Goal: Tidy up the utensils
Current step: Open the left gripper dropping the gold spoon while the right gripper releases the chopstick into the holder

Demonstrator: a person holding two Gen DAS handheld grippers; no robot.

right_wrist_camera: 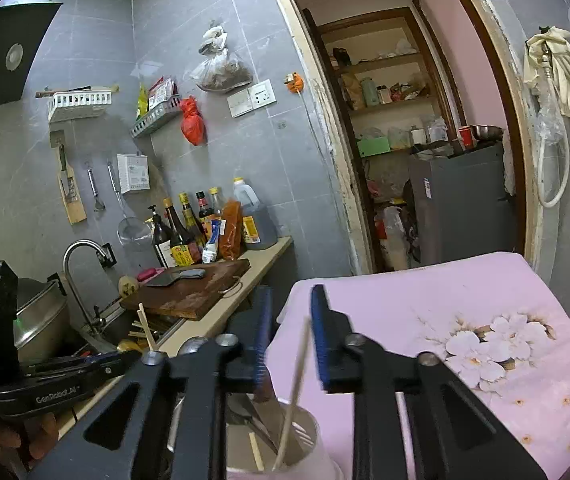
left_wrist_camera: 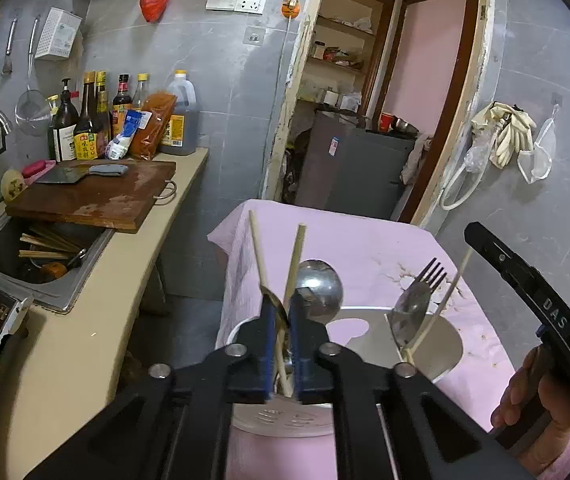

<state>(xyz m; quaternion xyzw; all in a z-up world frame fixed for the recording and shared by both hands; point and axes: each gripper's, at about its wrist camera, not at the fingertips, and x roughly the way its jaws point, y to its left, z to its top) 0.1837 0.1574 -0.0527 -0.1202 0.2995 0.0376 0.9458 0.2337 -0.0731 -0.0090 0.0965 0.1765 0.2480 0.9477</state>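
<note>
Left wrist view: left gripper [left_wrist_camera: 281, 312] jaws slightly parted around thin wooden chopsticks [left_wrist_camera: 295, 260]; right gripper [right_wrist_camera: 291, 340] jaws released.

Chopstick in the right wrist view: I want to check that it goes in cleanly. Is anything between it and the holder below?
Nothing visible is. The chopstick already has its lower end inside the holder. It leans up through the right gripper, whose jaws stand open.
</note>
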